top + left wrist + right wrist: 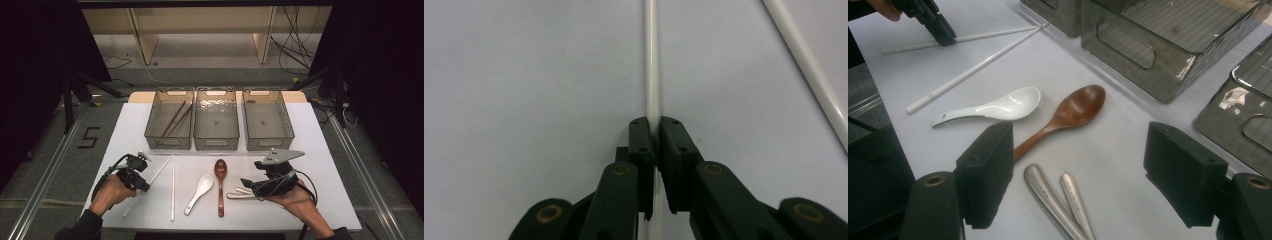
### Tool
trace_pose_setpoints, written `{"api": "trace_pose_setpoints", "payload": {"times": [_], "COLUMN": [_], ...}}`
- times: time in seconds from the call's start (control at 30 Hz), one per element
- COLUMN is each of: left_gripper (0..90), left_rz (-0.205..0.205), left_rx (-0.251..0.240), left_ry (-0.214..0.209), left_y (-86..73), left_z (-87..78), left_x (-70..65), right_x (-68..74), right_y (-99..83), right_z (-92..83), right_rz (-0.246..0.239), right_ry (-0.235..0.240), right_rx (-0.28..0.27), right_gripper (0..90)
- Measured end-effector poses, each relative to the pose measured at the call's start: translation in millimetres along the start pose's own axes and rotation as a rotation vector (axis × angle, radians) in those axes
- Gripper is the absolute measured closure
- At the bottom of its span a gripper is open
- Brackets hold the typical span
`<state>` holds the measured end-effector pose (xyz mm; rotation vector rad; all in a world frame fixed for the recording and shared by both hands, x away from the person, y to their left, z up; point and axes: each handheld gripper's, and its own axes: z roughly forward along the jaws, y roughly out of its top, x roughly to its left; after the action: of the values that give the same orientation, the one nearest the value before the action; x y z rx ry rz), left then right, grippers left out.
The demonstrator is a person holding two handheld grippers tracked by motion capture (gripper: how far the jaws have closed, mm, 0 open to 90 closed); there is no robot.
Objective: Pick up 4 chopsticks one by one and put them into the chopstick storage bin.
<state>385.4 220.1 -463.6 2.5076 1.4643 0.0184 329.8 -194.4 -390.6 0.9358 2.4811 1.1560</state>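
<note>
White table (310, 150), left gripper (655, 131) clamping white chopstick (651, 65) lying slantwise, right gripper (1078, 165) wide.

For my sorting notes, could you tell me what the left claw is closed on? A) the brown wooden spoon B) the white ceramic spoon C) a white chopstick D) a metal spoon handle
C: in the left gripper view, the left claw pinches a white chopstick lying on the table.

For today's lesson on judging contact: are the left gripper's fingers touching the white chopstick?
Touching. In the left gripper view, the left gripper has its fingers closed on both sides of the white chopstick, with no gap showing.
</note>
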Motion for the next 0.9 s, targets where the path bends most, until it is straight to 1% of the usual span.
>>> {"api": "trace_pose_setpoints", "payload": {"times": [0.07, 0.17, 0.2, 0.23, 0.27, 0.33, 0.37, 0.4, 0.43, 0.57, 0.63, 0.7, 0.8, 0.83, 0.9], "left_gripper": [84.0, 84.1, 84.1, 84.2, 84.2, 84.2, 84.2, 84.2, 84.2, 84.2, 84.2, 84.1, 84.1, 84.1, 84.1], "left_rz": [0.009, 0.024, 0.021, 0.020, 0.032, 0.025, 0.033, 0.033, 0.043, 0.064, 0.066, 0.059, 0.057, 0.061, 0.054], "left_rx": [0.001, -0.010, -0.028, -0.037, -0.031, -0.056, -0.058, -0.075, -0.080, -0.151, -0.178, -0.216, -0.254, -0.256, -0.282], "left_ry": [-0.005, 0.002, 0.002, 0.000, -0.002, -0.004, -0.011, -0.016, -0.021, -0.043, -0.053, -0.065, -0.076, -0.083, -0.078], "left_y": [-0.4, -0.5, -0.6, -0.5, -0.5, -1.2, -1.5, -1.7, -1.5, 1.6, 4.1, 7.2, 13.4, 15.8, 21.0], "left_z": [-0.4, -1.6, -2.4, -4.2, -6.4, -9.8, -12.1, -15.0, -18.9, -36.4, -43.4, -49.3, -56.6, -58.5, -61.5], "left_x": [1.0, 0.2, -0.1, 0.0, 1.2, 1.8, 2.4, 1.8, 1.1, -2.9, -2.9, -2.4, -1.5, -0.7, 0.8], "right_x": [-0.1, -0.4, -0.5, -0.5, -0.5, -0.6, -0.6, -0.7, -0.7, -0.6, -0.8, -1.2, -1.8, -2.0, -1.9], "right_y": [0.2, 0.1, 0.2, 0.2, 0.2, 0.1, 0.1, 0.1, 0.2, 0.2, 0.1, 0.0, 0.0, 0.0, 0.2], "right_z": [-0.2, -0.4, -0.4, -0.4, -0.5, -0.6, -0.6, -0.6, -0.7, -0.7, -0.8, -0.9, -1.0, -1.2, -1.9], "right_rz": [0.001, 0.002, 0.002, 0.002, 0.002, 0.003, 0.003, 0.004, 0.004, 0.004, 0.005, 0.006, 0.009, 0.009, 0.012], "right_ry": [0.000, 0.000, 0.001, 0.001, 0.001, 0.002, 0.001, 0.001, 0.002, 0.002, 0.002, 0.002, 0.002, 0.002, 0.001], "right_rx": [-0.001, -0.001, -0.001, -0.002, -0.002, -0.002, -0.002, -0.003, -0.003, -0.005, -0.006, -0.007, -0.012, -0.015, -0.021], "right_gripper": [29.2, 29.2, 29.2, 29.2, 29.2, 29.2, 29.2, 29.2, 29.2, 29.2, 29.2, 29.2, 29.2, 29.2, 29.1]}}
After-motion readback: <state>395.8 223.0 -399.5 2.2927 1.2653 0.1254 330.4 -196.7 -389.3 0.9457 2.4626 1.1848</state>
